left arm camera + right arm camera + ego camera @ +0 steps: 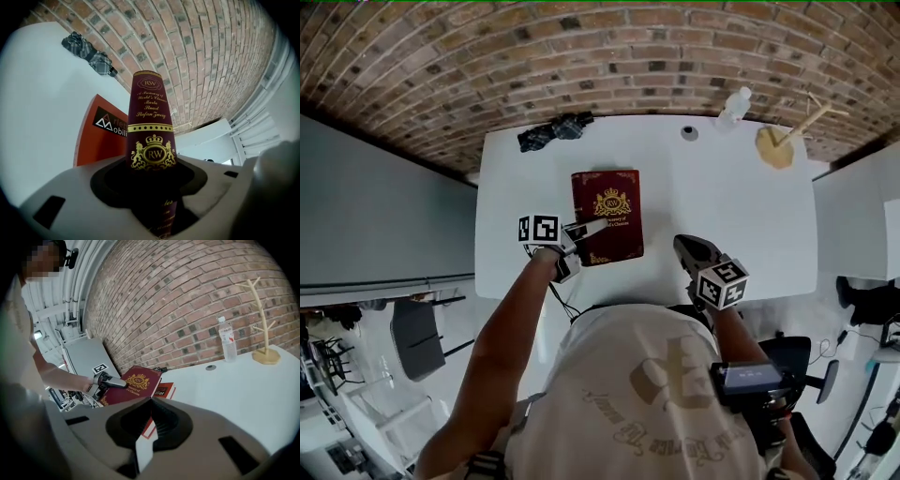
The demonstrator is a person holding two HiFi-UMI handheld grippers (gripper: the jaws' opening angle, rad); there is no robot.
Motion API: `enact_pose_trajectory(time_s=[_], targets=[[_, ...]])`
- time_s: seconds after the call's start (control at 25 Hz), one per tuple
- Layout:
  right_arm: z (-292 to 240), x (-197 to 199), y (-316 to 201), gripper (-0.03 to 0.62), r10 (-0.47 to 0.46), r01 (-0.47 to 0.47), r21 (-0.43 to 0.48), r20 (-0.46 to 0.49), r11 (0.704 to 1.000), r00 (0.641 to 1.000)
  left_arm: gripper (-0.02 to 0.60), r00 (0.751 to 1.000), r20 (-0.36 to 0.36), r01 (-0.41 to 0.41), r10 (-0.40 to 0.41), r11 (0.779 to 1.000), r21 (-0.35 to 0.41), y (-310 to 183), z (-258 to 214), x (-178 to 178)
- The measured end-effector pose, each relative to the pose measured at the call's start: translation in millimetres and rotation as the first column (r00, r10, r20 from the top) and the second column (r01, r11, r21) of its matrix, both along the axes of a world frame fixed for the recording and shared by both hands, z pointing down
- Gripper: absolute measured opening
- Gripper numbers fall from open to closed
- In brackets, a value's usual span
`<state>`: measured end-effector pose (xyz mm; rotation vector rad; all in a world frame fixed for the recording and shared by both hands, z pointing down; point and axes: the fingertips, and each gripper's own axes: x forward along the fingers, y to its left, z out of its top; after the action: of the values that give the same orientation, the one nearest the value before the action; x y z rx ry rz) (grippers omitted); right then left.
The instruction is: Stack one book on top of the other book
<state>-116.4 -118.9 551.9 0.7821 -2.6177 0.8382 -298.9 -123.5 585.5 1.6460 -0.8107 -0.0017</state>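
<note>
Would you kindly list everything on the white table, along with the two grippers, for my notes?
maroon book: 1, maroon with gold crest, middle of the table, over the orange book
orange book: 1, orange, under the maroon book, mostly covered
folded umbrella: 1, dark plaid, far left edge
water bottle: 1, clear, white cap, upright at the far right edge
wooden branch stand: 1, pale wood, far right corner beside the bottle
round disc: 1, grey, near the bottle; cannot tell what it is
table: 1, white
left gripper: 1, shut on the maroon book's edge
right gripper: 1, shut, empty, near right of the table
</note>
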Motion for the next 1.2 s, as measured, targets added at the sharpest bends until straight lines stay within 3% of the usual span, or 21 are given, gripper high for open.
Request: enact_pose_trajectory(time_s=[0.24, 0.44, 0.8, 1.2], targets=[[0, -1, 6, 0.021, 0.033, -0.033, 0.001, -0.022, 0.999, 0.999, 0.235, 0.997, -0.045, -0.057, 0.055, 0.998, -0.025, -13, 11, 4], [2, -5, 11, 0.021, 0.05, -0.051, -0.009, -0.035, 0.999, 0.998, 0.235, 0.994, -0.041, -0.108, 0.106, 0.992, -0.06, -11, 25, 6], [7, -13, 17, 0.021, 0.065, -0.066, -0.024, -0.055, 0.998, 0.996, 0.235, 0.991, -0.106, -0.086, 0.078, 0.993, -0.08, -16, 34, 8], [11, -15, 16, 0.021, 0.065, -0.067, -0.041, -0.066, 0.997, 0.996, 0.241, 0.998, 0.001, -0.057, 0.058, 0.991, -0.118, -13, 46, 1]])
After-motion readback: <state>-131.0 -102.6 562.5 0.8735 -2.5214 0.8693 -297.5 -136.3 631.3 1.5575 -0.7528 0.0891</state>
